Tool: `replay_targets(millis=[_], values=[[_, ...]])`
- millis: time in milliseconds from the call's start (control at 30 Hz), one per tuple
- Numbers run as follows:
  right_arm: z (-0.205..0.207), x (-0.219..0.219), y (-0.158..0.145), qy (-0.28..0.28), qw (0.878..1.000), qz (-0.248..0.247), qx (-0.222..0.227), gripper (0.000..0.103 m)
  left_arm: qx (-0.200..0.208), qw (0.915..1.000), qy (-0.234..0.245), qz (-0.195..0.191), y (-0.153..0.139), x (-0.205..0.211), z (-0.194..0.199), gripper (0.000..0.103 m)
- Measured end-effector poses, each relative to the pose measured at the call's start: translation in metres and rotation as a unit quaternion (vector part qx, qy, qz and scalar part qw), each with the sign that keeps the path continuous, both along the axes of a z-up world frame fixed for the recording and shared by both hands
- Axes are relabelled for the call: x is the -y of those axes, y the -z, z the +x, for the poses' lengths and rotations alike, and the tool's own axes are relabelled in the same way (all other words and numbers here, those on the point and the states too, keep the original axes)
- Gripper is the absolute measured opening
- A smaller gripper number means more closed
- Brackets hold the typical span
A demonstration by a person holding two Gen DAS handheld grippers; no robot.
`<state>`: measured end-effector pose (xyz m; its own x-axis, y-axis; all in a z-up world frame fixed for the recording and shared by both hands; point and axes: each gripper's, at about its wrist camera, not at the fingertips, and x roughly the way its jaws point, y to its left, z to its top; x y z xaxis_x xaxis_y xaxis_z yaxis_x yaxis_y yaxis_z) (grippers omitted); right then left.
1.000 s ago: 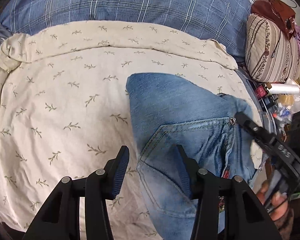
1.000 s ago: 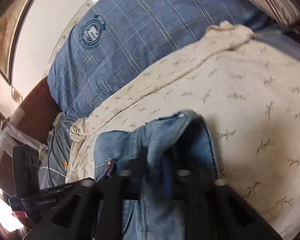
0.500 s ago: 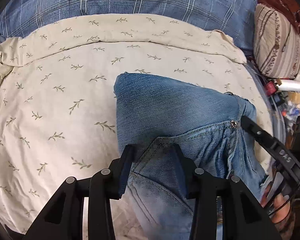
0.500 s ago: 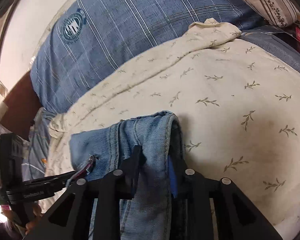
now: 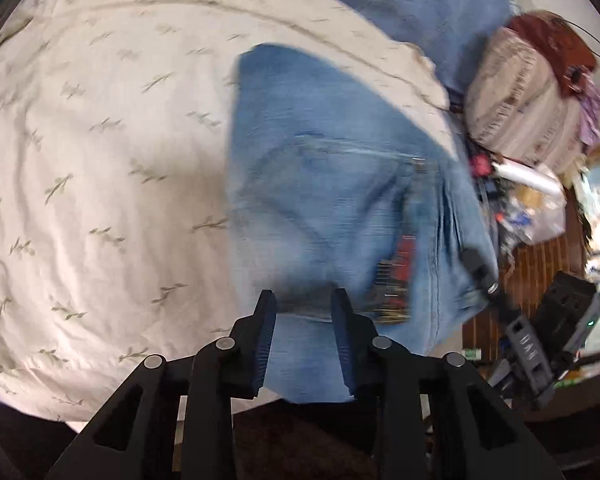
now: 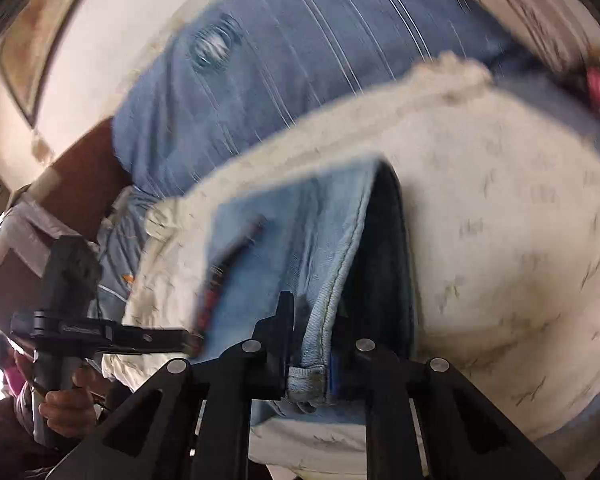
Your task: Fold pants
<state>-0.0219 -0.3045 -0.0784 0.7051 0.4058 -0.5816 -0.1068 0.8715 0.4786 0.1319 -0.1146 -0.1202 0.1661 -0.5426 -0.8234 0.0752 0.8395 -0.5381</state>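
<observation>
Left claw (image 5: 303,303) clamped on jeans (image 5: 332,184) hem, right claw (image 6: 309,334) clamped on waistband edge, keeping denim taut above leaf-print sheet (image 5: 100,160) for folding over.

Soft daylight, strongest at near left of right wrist view, blown out. Both views smeared by motion blur; jeans (image 5: 332,184) and sheet (image 5: 100,160) print streaked. Heavy fisheye bending, black vignette at corners. Dark shadow inside denim fold.
</observation>
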Motion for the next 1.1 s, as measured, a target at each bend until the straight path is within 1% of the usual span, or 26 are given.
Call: replay_targets(millis=[33, 100, 133, 200, 233, 267, 300, 367, 400, 433, 467, 500, 533, 600, 667, 733, 767, 800, 833, 867, 933, 967, 1000, 1033, 1067, 1100], values=[[-0.004, 0.003, -0.013, 0.013, 0.999, -0.016, 0.024, 0.013, 0.005, 0.9999, 0.005, 0.009, 0.001, 0.004, 0.0, 0.029], [-0.002, 0.007, -0.014, 0.019, 0.999, -0.038, 0.02, 0.013, 0.014, 0.9994, 0.005, 0.03, 0.01, 0.008, 0.0, 0.033], [0.003, 0.008, -0.006, 0.024, 0.998, -0.05, 0.004, 0.013, 0.02, 0.9988, 0.005, 0.044, 0.015, 0.01, 0.0, 0.033], [0.017, 0.005, 0.026, 0.022, 0.996, -0.076, -0.049, 0.014, 0.031, 0.9981, 0.012, 0.052, 0.018, 0.012, -0.002, 0.034], [0.02, 0.004, 0.041, 0.019, 0.994, -0.085, -0.066, 0.015, 0.033, 0.9979, 0.015, 0.053, 0.016, 0.011, -0.002, 0.034], [0.02, 0.005, 0.048, 0.021, 0.994, -0.078, -0.068, 0.016, 0.032, 0.9979, 0.017, 0.053, 0.014, 0.008, -0.001, 0.034], [0.019, 0.009, 0.046, 0.029, 0.996, -0.055, -0.064, 0.019, 0.028, 0.9982, 0.017, 0.05, 0.012, 0.006, -0.001, 0.034], [0.017, 0.022, 0.036, 0.036, 0.998, 0.003, -0.055, 0.03, 0.016, 0.9992, 0.016, 0.032, 0.006, -0.003, 0.002, 0.033], [0.014, 0.03, 0.03, 0.04, 0.998, 0.028, -0.044, 0.033, 0.018, 0.9996, 0.005, 0.022, -0.001, -0.009, 0.006, 0.033], [0.012, 0.041, 0.025, 0.046, 0.996, 0.063, -0.033, 0.043, 0.026, 0.9995, -0.01, 0.015, -0.007, -0.019, 0.009, 0.033], [0.012, 0.047, 0.024, 0.049, 0.994, 0.091, -0.028, 0.049, 0.036, 0.999, -0.025, 0.009, -0.012, -0.028, 0.013, 0.033], [0.012, 0.057, 0.023, 0.053, 0.991, 0.119, -0.024, 0.062, 0.044, 0.9981, -0.042, 0.004, -0.017, -0.038, 0.018, 0.035], [0.015, 0.063, 0.023, 0.055, 0.988, 0.139, -0.024, 0.067, 0.045, 0.9977, -0.05, 0.003, -0.018, -0.044, 0.017, 0.036], [0.027, 0.068, 0.028, 0.041, 0.986, 0.157, -0.033, 0.067, 0.038, 0.9976, -0.058, 0.001, -0.015, -0.05, 0.023, 0.039], [0.044, 0.063, 0.038, 0.026, 0.986, 0.157, -0.056, 0.068, 0.021, 0.9981, -0.058, 0.006, -0.004, -0.048, 0.034, 0.039], [0.055, 0.06, 0.047, 0.014, 0.985, 0.158, -0.074, 0.068, -0.002, 0.9985, -0.054, -0.014, 0.012, -0.039, 0.033, 0.041], [0.064, 0.055, 0.054, 0.0, 0.983, 0.165, -0.085, 0.068, -0.014, 0.9982, -0.052, -0.025, 0.02, -0.036, 0.034, 0.043], [0.069, 0.05, 0.061, -0.019, 0.979, 0.179, -0.098, 0.068, -0.016, 0.9978, -0.058, -0.028, 0.029, -0.03, 0.036, 0.053], [0.072, 0.044, 0.066, -0.043, 0.974, 0.193, -0.11, 0.073, -0.014, 0.9977, -0.06, -0.029, 0.033, -0.03, 0.037, 0.057], [0.075, 0.035, 0.067, -0.071, 0.972, 0.192, -0.115, 0.081, -0.012, 0.9977, -0.057, -0.034, 0.037, -0.029, 0.036, 0.057], [0.075, 0.026, 0.059, -0.108, 0.975, 0.166, -0.098, 0.087, -0.006, 0.9978, -0.054, -0.036, 0.042, -0.027, 0.036, 0.06], [0.077, 0.025, 0.059, -0.11, 0.976, 0.158, -0.101, 0.084, -0.004, 0.9979, -0.052, -0.039, 0.043, -0.025, 0.038, 0.061], [0.079, 0.024, 0.062, -0.1, 0.979, 0.141, -0.112, 0.083, -0.006, 0.998, -0.049, -0.04, 0.045, -0.024, 0.039, 0.062], [0.081, 0.023, 0.064, -0.094, 0.979, 0.136, -0.119, 0.082, -0.009, 0.9979, -0.049, -0.04, 0.046, -0.023, 0.039, 0.062], [0.08, 0.021, 0.06, -0.086, 0.981, 0.128, -0.119, 0.075, -0.011, 0.9979, -0.048, -0.04, 0.046, -0.024, 0.039, 0.06], [0.079, 0.015, 0.054, -0.077, 0.985, 0.1, -0.12, 0.07, -0.009, 0.9982, -0.046, -0.039, 0.047, -0.019, 0.041, 0.055]])
